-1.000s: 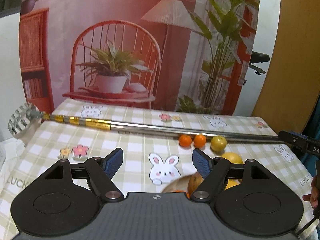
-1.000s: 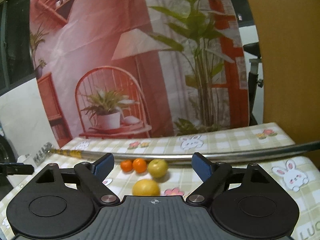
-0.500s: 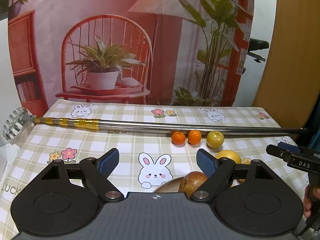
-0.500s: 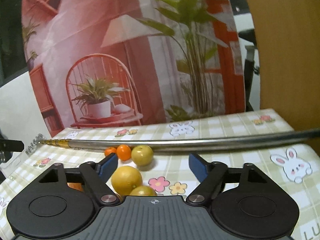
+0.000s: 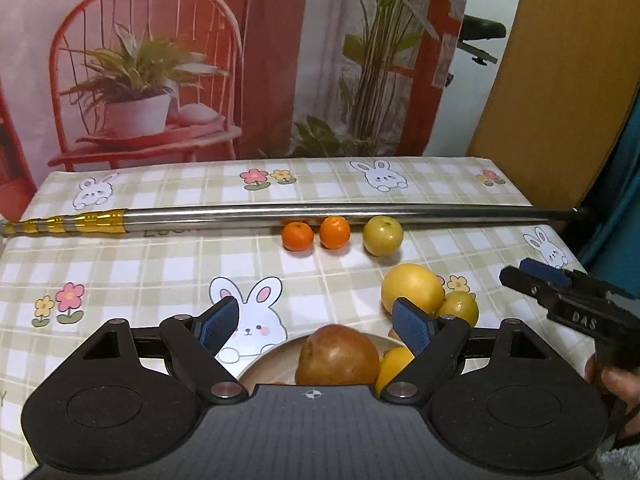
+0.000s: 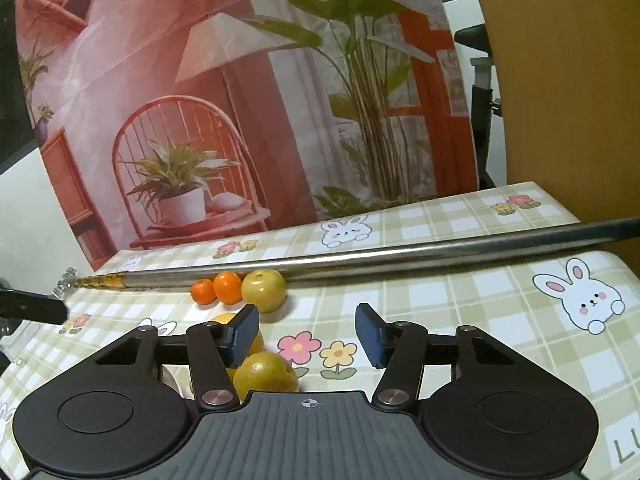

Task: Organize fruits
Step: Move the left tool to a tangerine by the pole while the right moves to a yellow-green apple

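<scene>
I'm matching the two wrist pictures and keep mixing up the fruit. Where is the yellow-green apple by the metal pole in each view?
Left wrist view: the apple sits right of centre, just below the pole, right of the two small oranges.
Right wrist view: the apple sits left of centre, beyond the tool's left finger, again right of the oranges.
Shared landmark: the metal pole lying across the table directly behind it.
</scene>
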`<action>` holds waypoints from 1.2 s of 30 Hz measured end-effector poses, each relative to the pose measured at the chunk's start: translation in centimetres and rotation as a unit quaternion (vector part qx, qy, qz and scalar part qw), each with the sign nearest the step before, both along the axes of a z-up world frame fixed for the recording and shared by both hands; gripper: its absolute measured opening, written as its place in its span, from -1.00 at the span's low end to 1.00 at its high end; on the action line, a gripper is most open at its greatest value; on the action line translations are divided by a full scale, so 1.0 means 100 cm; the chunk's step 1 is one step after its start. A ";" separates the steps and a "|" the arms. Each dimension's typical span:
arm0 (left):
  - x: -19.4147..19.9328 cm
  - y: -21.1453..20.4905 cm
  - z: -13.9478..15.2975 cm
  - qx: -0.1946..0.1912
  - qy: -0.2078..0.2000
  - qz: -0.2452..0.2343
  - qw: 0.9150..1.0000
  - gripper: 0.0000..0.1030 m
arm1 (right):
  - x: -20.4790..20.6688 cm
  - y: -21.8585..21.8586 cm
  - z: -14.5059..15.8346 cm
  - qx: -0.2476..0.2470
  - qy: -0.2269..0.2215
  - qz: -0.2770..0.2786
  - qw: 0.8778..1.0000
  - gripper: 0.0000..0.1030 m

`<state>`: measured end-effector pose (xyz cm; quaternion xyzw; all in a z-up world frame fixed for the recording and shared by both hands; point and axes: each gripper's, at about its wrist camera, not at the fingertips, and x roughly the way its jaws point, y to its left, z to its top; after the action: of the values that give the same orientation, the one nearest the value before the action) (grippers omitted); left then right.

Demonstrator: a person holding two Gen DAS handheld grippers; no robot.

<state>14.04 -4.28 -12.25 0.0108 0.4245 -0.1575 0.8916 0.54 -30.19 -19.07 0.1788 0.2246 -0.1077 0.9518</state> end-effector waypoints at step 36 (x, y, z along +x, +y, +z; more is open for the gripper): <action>0.109 -0.024 -0.072 0.019 -0.024 -0.095 0.995 0.24 | 0.036 -0.003 0.000 -0.009 0.035 0.009 0.999 0.00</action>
<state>24.91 -6.72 -19.45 0.0720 0.4030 -0.2325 0.8822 4.09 -30.44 -19.07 0.1642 0.2582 -0.1070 0.9460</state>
